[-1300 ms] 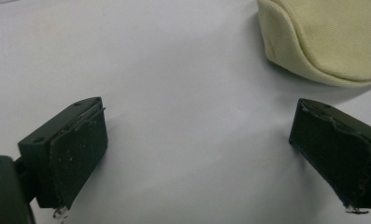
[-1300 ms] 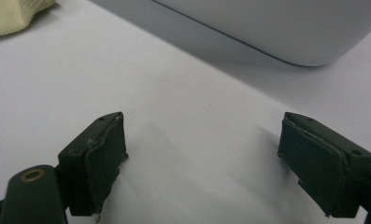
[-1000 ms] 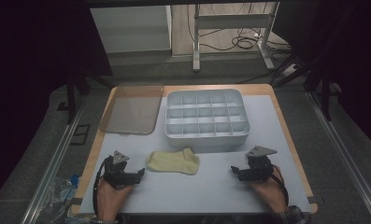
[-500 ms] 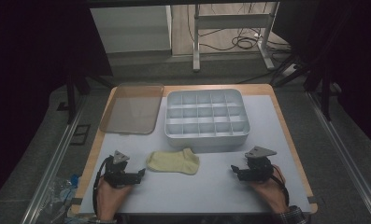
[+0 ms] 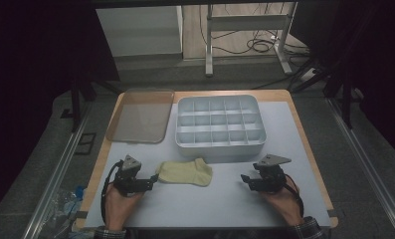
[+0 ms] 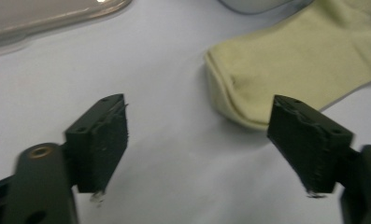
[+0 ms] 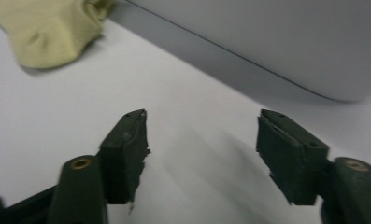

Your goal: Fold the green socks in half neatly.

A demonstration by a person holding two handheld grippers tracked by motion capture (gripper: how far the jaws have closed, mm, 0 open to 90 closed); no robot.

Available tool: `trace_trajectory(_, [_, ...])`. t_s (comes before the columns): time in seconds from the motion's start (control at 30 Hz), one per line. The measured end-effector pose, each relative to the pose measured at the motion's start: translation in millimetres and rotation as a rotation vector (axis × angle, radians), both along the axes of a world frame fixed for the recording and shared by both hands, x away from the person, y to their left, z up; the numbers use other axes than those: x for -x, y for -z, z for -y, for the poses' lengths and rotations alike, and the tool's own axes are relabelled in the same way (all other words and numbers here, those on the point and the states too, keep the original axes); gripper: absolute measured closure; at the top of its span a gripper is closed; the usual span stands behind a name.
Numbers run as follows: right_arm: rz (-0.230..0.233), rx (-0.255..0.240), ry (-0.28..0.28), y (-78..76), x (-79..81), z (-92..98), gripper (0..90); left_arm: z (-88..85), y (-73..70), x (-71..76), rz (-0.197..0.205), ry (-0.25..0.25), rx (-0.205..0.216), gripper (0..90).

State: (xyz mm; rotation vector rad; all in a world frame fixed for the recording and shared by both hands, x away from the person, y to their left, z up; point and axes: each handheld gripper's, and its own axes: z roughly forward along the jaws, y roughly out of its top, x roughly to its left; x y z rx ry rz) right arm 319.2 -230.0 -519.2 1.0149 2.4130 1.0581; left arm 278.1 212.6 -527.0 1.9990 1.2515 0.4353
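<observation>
**White mat, dark room: no change over the last second**

Near edge of white mat (image 5: 210,206): both hands resting, one gripper each.

Left gripper (image 5: 151,181): released, jaws wide apart, nothing between them. Aimed along the mat at yellow sock (image 5: 185,173); in left gripper view (image 6: 202,140), sock cuff (image 6: 290,60) just ahead of the jaw tips and offset toward the right jaw, not yet between them.

Right gripper (image 5: 245,179): likewise released and empty, confirmed in right gripper view (image 7: 202,144). Sock toe (image 7: 52,28) well ahead and off to one side; wall of compartment box (image 7: 267,37) beyond.

Sock: flat on the mat between the two grippers, nearer the left one, just in front of compartment box (image 5: 219,147). All box cells apparently empty; dim light, hard to confirm.

Left of box: clear shallow tray (image 5: 140,115), probably the box lid, lying apart from it.

Compared with the earlier high views: same gripper positions, same jaw spread, sock unmoved. Judged as a pause before the first grasp, no progress yet. Likely next: advance left gripper onto the cuff, close, lift toward a cell.
</observation>
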Motion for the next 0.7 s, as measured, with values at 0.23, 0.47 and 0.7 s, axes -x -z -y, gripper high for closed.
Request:
trace_trajectory(0.23, [-0.01,-0.013,-0.038,-1.6,-3.9,-11.3,48.5,2.6,-4.7,-3.2,0.001,0.004,0.013,39.9])
trace_trajectory(0.47, [-0.037,-0.016,-0.1,-3.7,-10.0,-28.6,62.4,10.5,-5.7,-9.7,0.0,0.034,0.013,49.6])
trace_trajectory(0.7, [-0.039,-0.016,-0.145,-4.7,-13.3,-46.6,66.5,13.4,-3.5,-15.8,-0.009,0.036,0.017,54.8])
